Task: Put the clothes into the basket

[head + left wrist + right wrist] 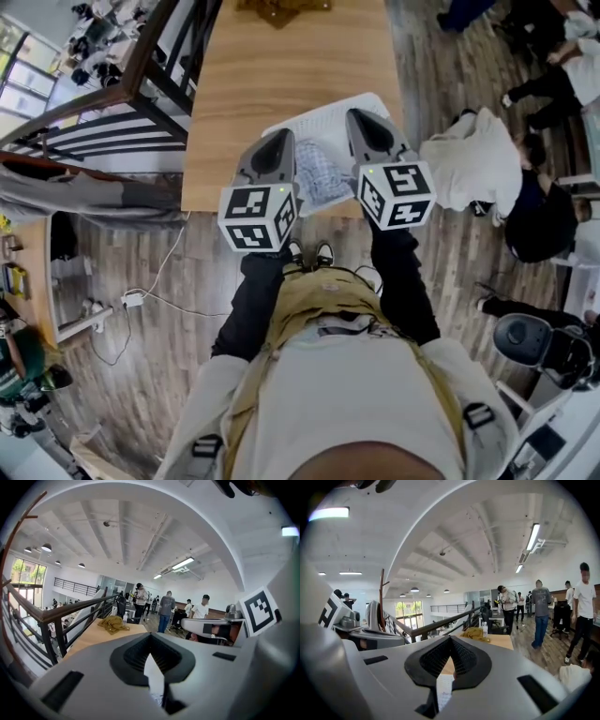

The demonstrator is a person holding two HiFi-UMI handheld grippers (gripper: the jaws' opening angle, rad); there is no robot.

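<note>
Left tongs (281, 137) and right tongs (362, 115) both closed, nothing visibly pinched. Checked cloth (323, 178) lies in basket (323, 122); olive garment (281, 9) sits well beyond basket on tabletop (262, 75). We judge it light and limp; pinch a raised fold.

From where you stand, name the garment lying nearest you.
The blue-and-white checked cloth, at the near edge of the table by the white basket; the mustard-yellow cloth lies bunched at the far end.

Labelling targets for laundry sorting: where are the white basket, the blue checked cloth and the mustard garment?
white basket (323, 120): head view, bare far side.
blue checked cloth (322, 178): head view, its middle.
mustard garment (112, 623): left gripper view, middle of the heap.
</note>
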